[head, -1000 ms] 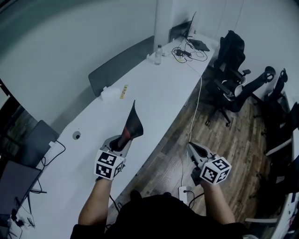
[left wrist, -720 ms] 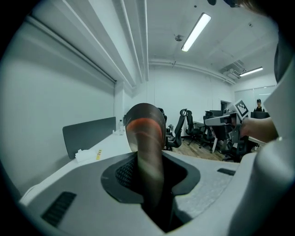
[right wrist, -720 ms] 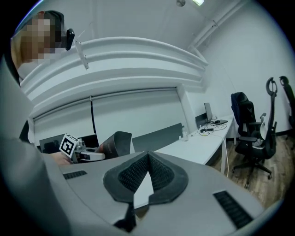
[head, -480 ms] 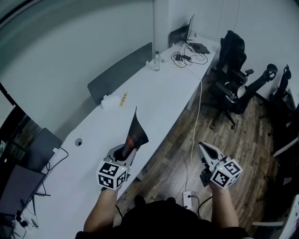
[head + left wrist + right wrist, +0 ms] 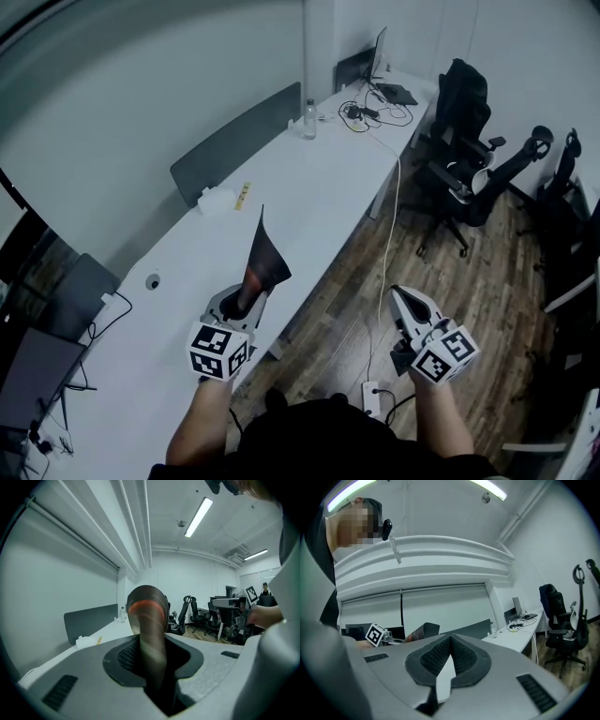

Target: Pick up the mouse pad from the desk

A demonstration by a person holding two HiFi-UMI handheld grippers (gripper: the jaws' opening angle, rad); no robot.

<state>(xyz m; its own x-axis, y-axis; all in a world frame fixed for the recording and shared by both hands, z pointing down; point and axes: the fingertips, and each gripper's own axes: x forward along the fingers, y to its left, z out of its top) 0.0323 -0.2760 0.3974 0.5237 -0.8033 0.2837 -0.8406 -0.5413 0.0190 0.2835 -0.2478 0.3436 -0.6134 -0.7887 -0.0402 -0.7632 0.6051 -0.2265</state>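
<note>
My left claw [image 5: 246, 298] is clamped on the mouse pad [image 5: 266, 255], held above the surface [image 5: 319, 187]; my right claw [image 5: 405, 302], off the surface's edge, is closed and empty.

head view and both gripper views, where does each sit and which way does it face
Head view: on the person's head, facing steeply down at the desk; shows forearms, left gripper, right gripper.
Left gripper view: on the left gripper, facing along its fingers, shut on the mouse pad.
Right gripper view: on the right gripper, facing along its shut, empty fingers.
Shared: all three show the mouse pad and desk.
</note>
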